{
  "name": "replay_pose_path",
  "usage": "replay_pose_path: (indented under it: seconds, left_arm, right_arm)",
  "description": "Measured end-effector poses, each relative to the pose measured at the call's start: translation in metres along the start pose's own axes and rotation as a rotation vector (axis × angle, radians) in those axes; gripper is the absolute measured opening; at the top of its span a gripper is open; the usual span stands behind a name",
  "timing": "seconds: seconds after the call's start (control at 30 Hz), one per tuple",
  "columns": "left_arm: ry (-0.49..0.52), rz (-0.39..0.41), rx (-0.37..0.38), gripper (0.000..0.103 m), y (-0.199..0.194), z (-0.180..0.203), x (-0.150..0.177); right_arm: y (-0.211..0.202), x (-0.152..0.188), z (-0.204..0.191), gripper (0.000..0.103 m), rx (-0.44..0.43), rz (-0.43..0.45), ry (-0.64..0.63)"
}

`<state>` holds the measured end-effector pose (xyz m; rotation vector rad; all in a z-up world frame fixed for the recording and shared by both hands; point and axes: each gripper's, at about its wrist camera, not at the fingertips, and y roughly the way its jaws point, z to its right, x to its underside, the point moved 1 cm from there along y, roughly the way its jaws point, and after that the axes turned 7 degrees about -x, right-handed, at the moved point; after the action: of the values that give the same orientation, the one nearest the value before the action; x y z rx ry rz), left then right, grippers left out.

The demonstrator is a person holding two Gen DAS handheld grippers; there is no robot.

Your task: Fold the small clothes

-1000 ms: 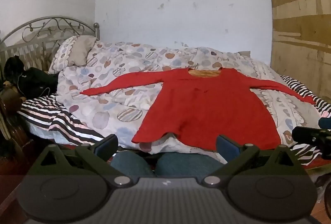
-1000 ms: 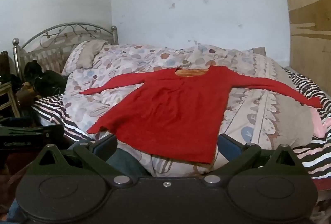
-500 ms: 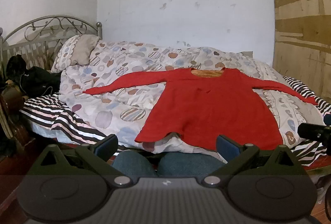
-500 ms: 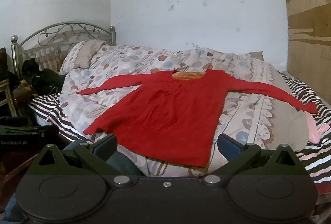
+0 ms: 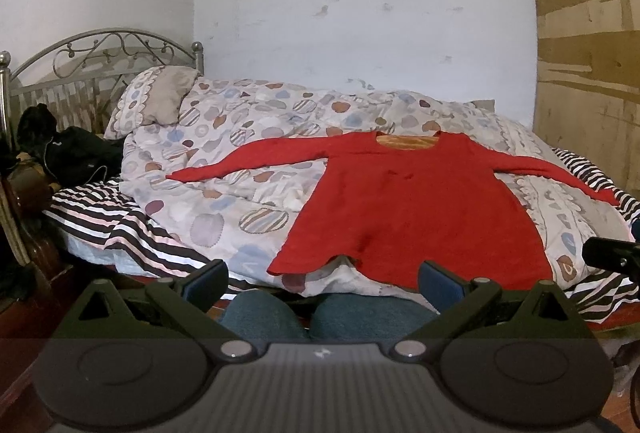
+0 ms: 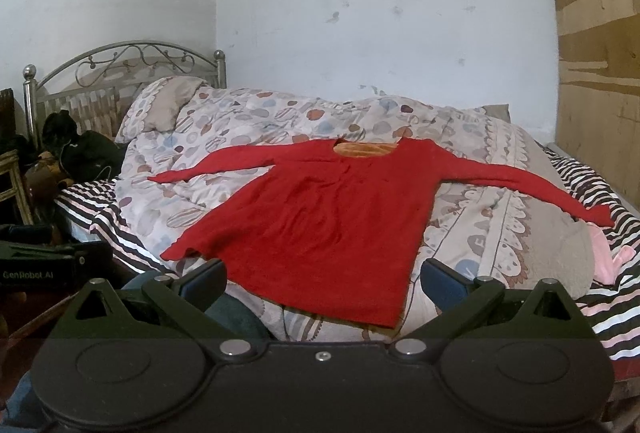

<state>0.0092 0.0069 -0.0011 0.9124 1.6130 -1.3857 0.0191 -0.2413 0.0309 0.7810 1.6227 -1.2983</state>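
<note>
A red long-sleeved top (image 5: 416,205) (image 6: 320,225) lies flat on the bed, both sleeves spread wide and the neck toward the wall. Its hem hangs at the bed's near edge. My left gripper (image 5: 322,279) is open, held short of the hem, nothing between its fingers. My right gripper (image 6: 322,279) is open too, just before the hem's right part, empty. The tip of the right gripper (image 5: 608,257) shows at the right edge of the left wrist view. The left gripper's body (image 6: 48,265) appears at the left of the right wrist view.
The patterned quilt (image 5: 240,193) covers a bed with a striped sheet (image 5: 104,217). A metal headboard (image 5: 100,53) and pillow (image 5: 156,101) stand at left, with dark clothes (image 5: 76,153) beside them. A pink garment (image 6: 608,261) lies at right. A person's knees (image 5: 312,317) are below the grippers.
Both views have drifted slightly, so the bed and top sit a little lower and to the right in frame. Both grippers stay open and empty.
</note>
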Motion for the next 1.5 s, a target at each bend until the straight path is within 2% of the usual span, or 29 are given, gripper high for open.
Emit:
replay_pose_path:
  seconds: [0.83,1.5]
  left_arm:
    - [-0.01,0.002,-0.002,0.103,0.0,-0.005,0.0]
    - [0.027,-0.042,-0.009,0.103,0.017,0.004,-0.006]
  right_arm:
    - [0.001,0.002,-0.003,0.103,-0.004,-0.006,-0.006]
    - [0.015,0.005,0.002,0.103,0.002,-0.094,0.017]
